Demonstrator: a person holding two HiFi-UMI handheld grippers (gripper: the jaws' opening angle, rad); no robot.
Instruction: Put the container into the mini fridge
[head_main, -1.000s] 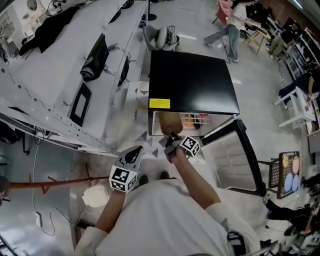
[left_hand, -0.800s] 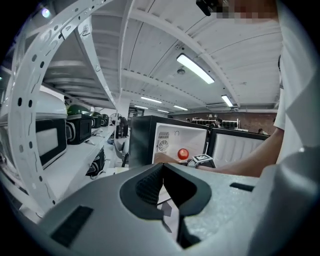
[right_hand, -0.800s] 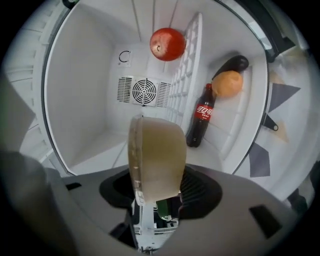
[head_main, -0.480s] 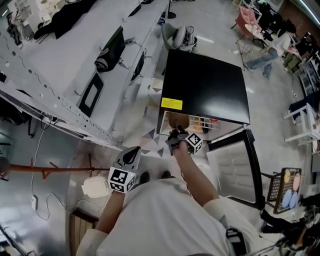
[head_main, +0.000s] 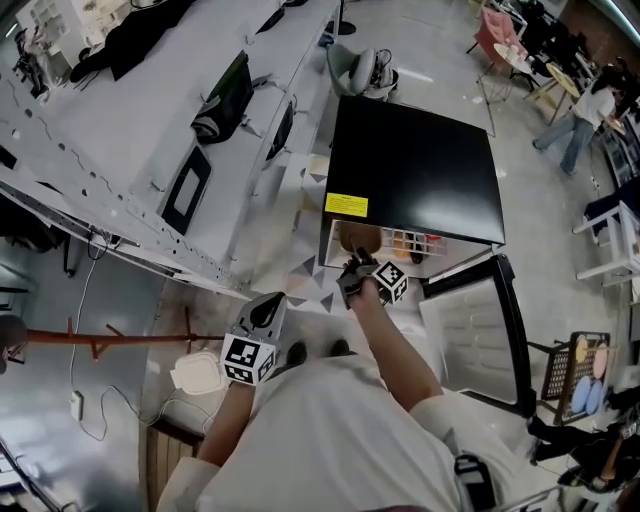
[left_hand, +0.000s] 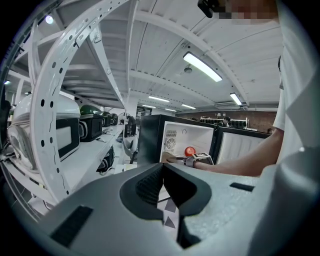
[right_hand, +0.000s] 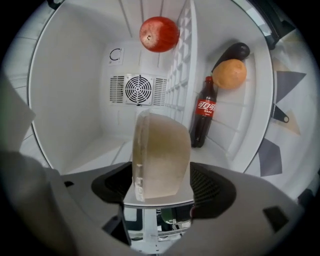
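The right gripper (right_hand: 160, 187) reaches into the open mini fridge (right_hand: 70, 100). Its jaws have just been opening and now stand wide apart. The container (right_hand: 160, 155), a translucent tub with brownish contents, sits between them, and neither pad presses on it. In the right gripper view the tub stands on edge with its lid rim to the left, and its lower end is hidden behind the gripper. Behind it on the back wall is a round fan grille (right_hand: 138, 89). A cola bottle (right_hand: 204, 112) stands upright just right of the container and further back, beside a white wire rack (right_hand: 182, 65). A red apple (right_hand: 159, 34) shows near the top, and an orange (right_hand: 231, 74) touches a dark rounded fruit (right_hand: 234, 51) at the right.

In the head view the fridge door (head_main: 470, 320) stands swung open to the right. The left gripper (left_hand: 162, 172) is held back near the person's body, well apart from the fridge, jaws closed together on nothing.
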